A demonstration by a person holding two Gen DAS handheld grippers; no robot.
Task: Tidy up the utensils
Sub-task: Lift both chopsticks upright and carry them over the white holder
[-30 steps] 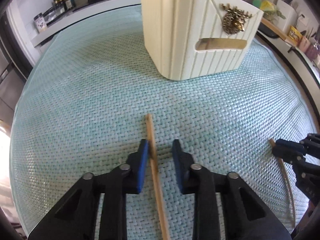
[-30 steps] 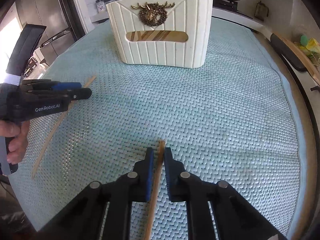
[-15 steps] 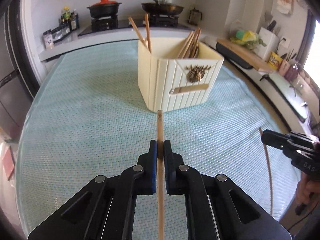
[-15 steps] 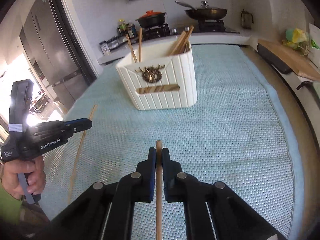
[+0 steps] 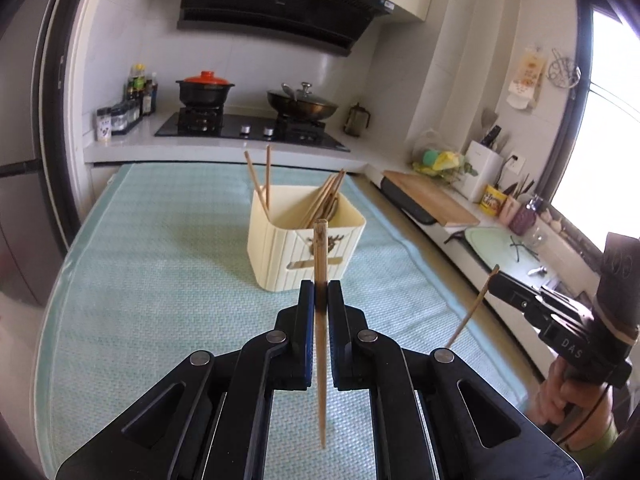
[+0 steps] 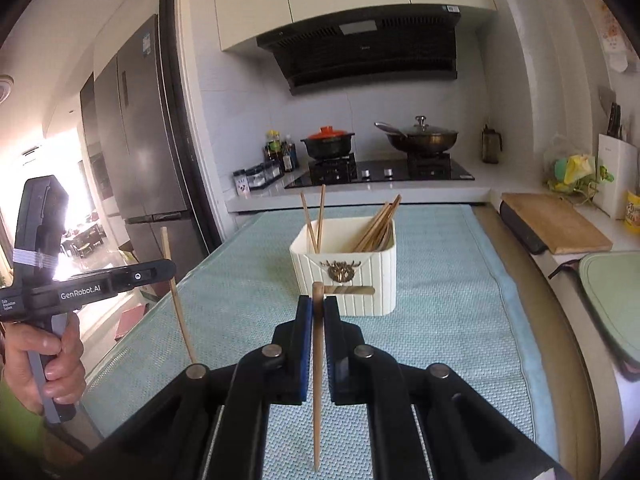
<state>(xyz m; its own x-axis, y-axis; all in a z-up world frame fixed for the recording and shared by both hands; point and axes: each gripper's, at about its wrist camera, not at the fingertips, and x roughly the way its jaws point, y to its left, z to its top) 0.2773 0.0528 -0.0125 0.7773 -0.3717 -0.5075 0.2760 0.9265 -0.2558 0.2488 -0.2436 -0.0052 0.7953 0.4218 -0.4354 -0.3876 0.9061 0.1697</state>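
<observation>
Both my grippers are clamped on one chopstick each, left gripper [image 5: 321, 300] and right gripper [image 6: 318, 312], short of the cream holder [image 6: 352, 276]. Thin sticks pivot easily, so they might snag its rim.

Background, stove at 12 o'clock: black clay pot with orange lid [image 5: 205, 89] left burner, lidded wok [image 5: 303, 105] right burner. Range hood [image 5: 280, 4] above. Wooden cutting board [image 5: 430, 198] at 2 o'clock. Fridge [image 6: 140, 128] at 10 o'clock.
</observation>
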